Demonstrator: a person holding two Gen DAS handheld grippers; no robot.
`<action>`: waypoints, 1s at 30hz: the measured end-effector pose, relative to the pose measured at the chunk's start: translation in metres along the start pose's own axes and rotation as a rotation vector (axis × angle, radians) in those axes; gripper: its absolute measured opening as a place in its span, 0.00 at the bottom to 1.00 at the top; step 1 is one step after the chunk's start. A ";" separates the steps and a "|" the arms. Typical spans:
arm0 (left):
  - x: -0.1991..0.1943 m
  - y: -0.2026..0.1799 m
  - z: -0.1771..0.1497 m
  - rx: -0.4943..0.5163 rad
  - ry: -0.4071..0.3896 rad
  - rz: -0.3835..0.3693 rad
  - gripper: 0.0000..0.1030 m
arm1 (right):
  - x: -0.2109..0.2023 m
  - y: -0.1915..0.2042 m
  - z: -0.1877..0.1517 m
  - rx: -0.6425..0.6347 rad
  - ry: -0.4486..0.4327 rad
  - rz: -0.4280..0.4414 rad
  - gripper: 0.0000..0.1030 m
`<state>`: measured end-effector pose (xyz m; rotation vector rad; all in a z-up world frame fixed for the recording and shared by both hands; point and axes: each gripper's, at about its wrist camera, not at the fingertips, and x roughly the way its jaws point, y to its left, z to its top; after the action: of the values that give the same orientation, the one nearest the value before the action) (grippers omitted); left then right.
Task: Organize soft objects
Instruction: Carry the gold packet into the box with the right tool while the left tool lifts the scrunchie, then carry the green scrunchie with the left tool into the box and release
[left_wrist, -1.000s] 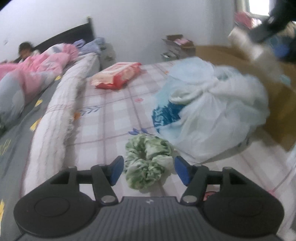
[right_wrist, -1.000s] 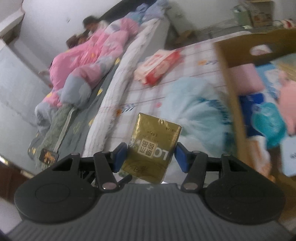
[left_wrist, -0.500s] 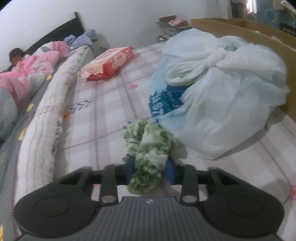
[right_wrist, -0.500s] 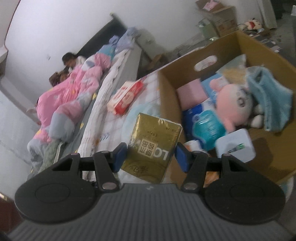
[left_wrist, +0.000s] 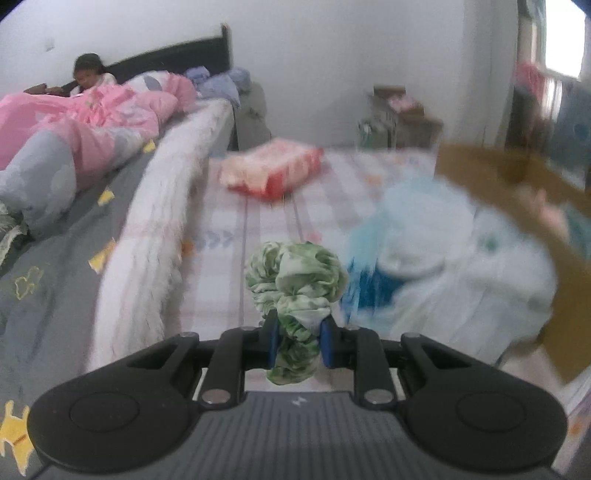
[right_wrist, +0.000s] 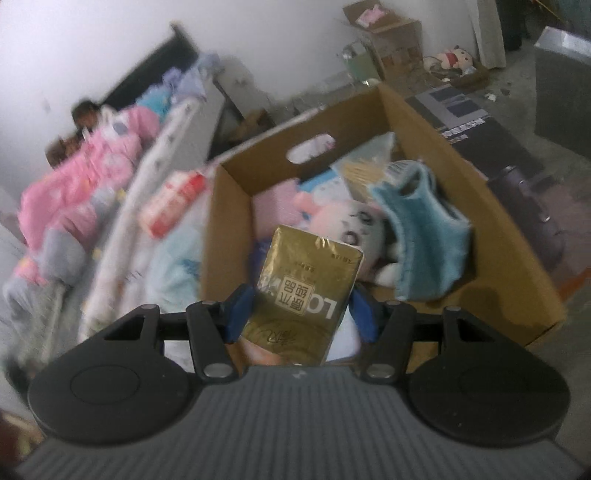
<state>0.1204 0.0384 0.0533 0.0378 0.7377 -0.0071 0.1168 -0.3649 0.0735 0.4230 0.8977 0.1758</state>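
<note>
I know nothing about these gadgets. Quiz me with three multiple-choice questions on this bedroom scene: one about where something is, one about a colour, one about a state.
1. Where is the pink-faced plush toy?
A. Inside the cardboard box
B. On the floor beside the box
C. Between the fingers of the left gripper

2. What colour is the scrunchie?
A. Solid red
B. Green and white
C. Black

3. What state is the right gripper in?
A. Wide open with nothing in it
B. Shut on a blue towel
C. Shut on the gold packet

Answers:
1. A: the toy lies among other things between the box walls.
2. B: its fabric is mottled green and white, and the left gripper's jaws are closing on it.
3. C: the blue pads press on both sides of the packet, which hangs over the box.
</note>
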 end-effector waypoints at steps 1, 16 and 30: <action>-0.008 0.000 0.007 -0.015 -0.024 -0.010 0.22 | 0.005 -0.003 0.003 -0.024 0.029 -0.023 0.55; -0.031 -0.080 0.066 0.041 -0.160 -0.222 0.22 | 0.084 -0.027 0.012 -0.233 0.390 -0.229 0.56; -0.009 -0.170 0.095 0.187 -0.135 -0.394 0.22 | 0.063 -0.039 0.010 -0.156 0.392 -0.094 0.67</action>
<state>0.1746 -0.1347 0.1243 0.0692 0.5981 -0.4507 0.1620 -0.3823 0.0171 0.2022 1.2768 0.2455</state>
